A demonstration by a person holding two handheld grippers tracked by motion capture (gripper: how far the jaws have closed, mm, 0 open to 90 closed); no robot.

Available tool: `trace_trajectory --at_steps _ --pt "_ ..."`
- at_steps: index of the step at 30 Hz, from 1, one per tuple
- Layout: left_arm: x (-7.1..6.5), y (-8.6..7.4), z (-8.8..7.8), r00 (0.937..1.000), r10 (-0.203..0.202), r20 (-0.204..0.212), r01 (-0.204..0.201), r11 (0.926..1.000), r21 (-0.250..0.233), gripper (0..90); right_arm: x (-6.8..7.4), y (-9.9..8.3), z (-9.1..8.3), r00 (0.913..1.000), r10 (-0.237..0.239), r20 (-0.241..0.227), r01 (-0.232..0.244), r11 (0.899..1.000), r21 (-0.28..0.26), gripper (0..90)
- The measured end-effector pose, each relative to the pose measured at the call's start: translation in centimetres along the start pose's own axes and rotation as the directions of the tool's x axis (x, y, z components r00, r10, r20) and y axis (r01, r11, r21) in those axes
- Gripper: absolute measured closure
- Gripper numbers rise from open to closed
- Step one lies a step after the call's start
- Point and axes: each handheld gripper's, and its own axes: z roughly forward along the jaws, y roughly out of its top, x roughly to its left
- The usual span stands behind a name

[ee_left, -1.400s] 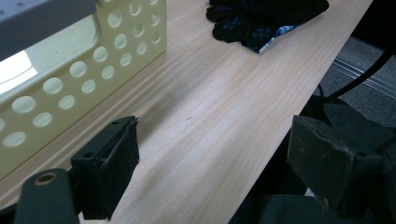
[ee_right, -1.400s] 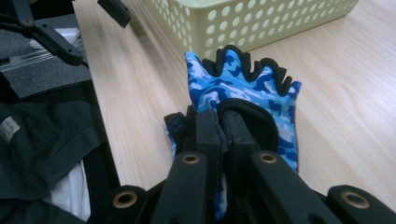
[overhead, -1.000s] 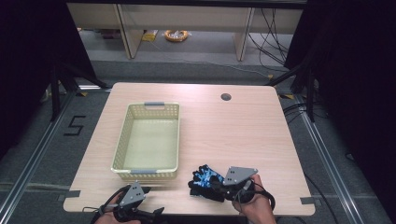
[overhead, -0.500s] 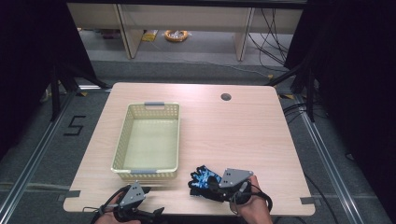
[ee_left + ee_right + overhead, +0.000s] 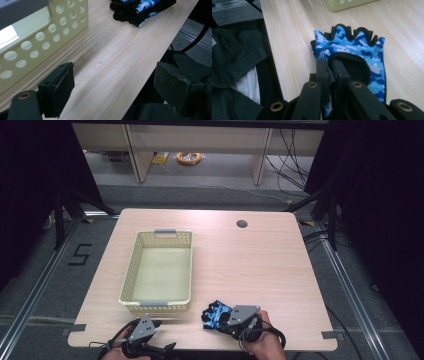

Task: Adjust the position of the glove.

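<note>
Right fingers [image 5: 322, 72] clamped on cuff edge of blue camo glove [image 5: 352, 47], lying flat on worktop [image 5: 260, 265] (near front edge). Left gripper [image 5: 115, 87] fingers wide open, empty. Yellow basket [image 5: 131, 270] just beyond, path unobstructed.

Even overhead light — dark, soft edges

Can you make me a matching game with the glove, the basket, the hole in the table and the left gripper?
Things:
1. glove
2. basket
3. hole
4. left gripper

Descriptions:
A. pale yellow, nothing inside
B. jaws wide apart, holding nothing
C. blue camouflage, pinched at its cuff by the right gripper
D. dark and round, near the table's far edge

Pairs: 1-C, 2-A, 3-D, 4-B
</note>
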Motion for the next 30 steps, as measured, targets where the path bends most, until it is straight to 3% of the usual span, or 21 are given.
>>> trace_trajectory --at_steps 2,4,5,6,7,9,10,13,15,19,20,21,22,23,24,25,26,27,28,29,30 --pt "0.0 0.0 0.1 1.0 -0.004 0.002 0.004 0.9999 -0.01 16.2 0.3 -0.1 0.1 0.9998 0.018 0.003 -0.018 1.0 0.005 85.1" --pt "-0.1 0.0 0.2 0.9999 -0.017 0.001 0.017 0.9996 -0.023 16.2 0.2 -0.1 0.4 0.9999 -0.008 -0.007 0.008 1.0 0.002 84.7" --pt "-0.1 0.0 0.1 1.0 -0.009 -0.002 0.009 0.9998 -0.015 16.2 0.4 -0.1 0.4 0.9999 0.012 -0.007 -0.012 1.0 0.014 84.4" --pt "0.1 0.0 0.0 0.9999 0.009 -0.008 -0.009 0.9999 0.007 16.2 0.2 -0.1 0.6 0.9997 -0.019 -0.015 0.019 1.0 0.005 84.2" --pt "0.0 0.0 0.0 1.0 -0.001 -0.004 0.001 1.0 -0.002 16.2 0.4 -0.2 0.6 0.9997 0.016 -0.017 -0.016 1.0 0.018 83.8" --pt "0.0 0.0 0.0 1.0 -0.004 0.002 0.004 1.0 0.001 16.2 0.4 -0.3 0.7 0.9997 0.004 -0.024 -0.004 1.0 0.018 82.5" --pt "-0.2 -0.1 0.2 0.9995 -0.033 0.0 0.033 0.9994 -0.01 16.2 0.4 -0.3 0.7 0.9996 0.013 -0.025 -0.013 1.0 0.021 81.0" --pt "-0.1 -0.1 0.1 0.9999 -0.016 0.003 0.016 0.9999 0.002 16.2 0.3 -0.3 0.8 0.9994 0.013 -0.033 -0.013 1.0 0.008 71.7" --pt "-0.2 -0.1 0.2 0.9995 -0.033 0.0 0.033 0.9994 -0.009 16.2 0.3 -0.2 0.6 0.9989 0.042 -0.023 -0.042 0.999 0.01 61.4" --pt "0.0 0.0 0.0 1.0 0.0 0.0 0.0 1.0 0.002 16.2 -0.2 -0.1 -0.6 0.9871 0.156 0.033 -0.155 0.987 -0.051 53.2" --pt "0.0 -0.1 0.0 0.9999 -0.014 -0.001 0.014 0.9999 0.001 16.2 -0.4 -0.3 -1.1 0.9769 0.206 0.054 -0.202 0.977 -0.073 51.3" --pt "0.0 -0.1 0.0 0.9999 -0.015 -0.002 0.015 0.9999 0.0 16.2 -0.6 -0.5 -1.5 0.9596 0.273 0.069 -0.266 0.96 -0.091 50.0" --pt "0.0 -0.1 0.0 0.9999 -0.013 -0.002 0.013 0.9999 0.0 16.2 -0.9 -0.8 -2.0 0.9388 0.336 0.076 -0.327 0.939 -0.108 49.3" --pt "0.0 -0.1 0.1 0.9999 -0.015 -0.001 0.015 0.9999 0.0 16.2 -1.0 -1.2 -2.4 0.9108 0.402 0.093 -0.39 0.912 -0.128 49.4" --pt "0.0 0.0 0.1 1.0 -0.004 -0.003 0.004 1.0 -0.006 16.2 -1.1 -1.7 -2.8 0.895 0.433 0.109 -0.417 0.898 -0.14 49.3" --pt "0.1 0.0 0.1 1.0 0.009 0.0 -0.009 0.9999 0.009 16.2 -1.1 -2.2 -3.2 0.8653 0.492 0.098 -0.476 0.867 -0.145 49.1" --pt "-0.1 -0.1 0.2 0.9999 -0.009 -0.004 0.01 0.9999 0.012 16.3 -1.2 -2.7 -3.3 0.8641 0.492 0.108 -0.474 0.867 -0.155 48.5" --pt "-0.1 0.0 0.2 1.0 -0.001 -0.006 0.001 1.0 0.008 16.4 -1.1 -3.2 -3.6 0.8457 0.524 0.102 -0.505 0.848 -0.162 48.2" --pt "-0.2 0.0 0.3 1.0 -0.009 0.005 0.009 0.9999 0.009 16.6 -1.1 -3.8 -3.6 0.8385 0.537 0.09 -0.519 0.838 -0.167 48.1" --pt "-0.2 0.0 0.4 0.9999 -0.011 0.006 0.011 0.9998 0.018 16.7 -1.0 -4.3 -3.9 0.8225 0.563 0.083 -0.546 0.822 -0.162 47.5" --pt "-0.4 0.1 0.5 0.9993 -0.026 0.027 0.026 0.9996 0.012 17.1 -0.9 -4.9 -4.0 0.8008 0.594 0.077 -0.574 0.798 -0.184 47.5"
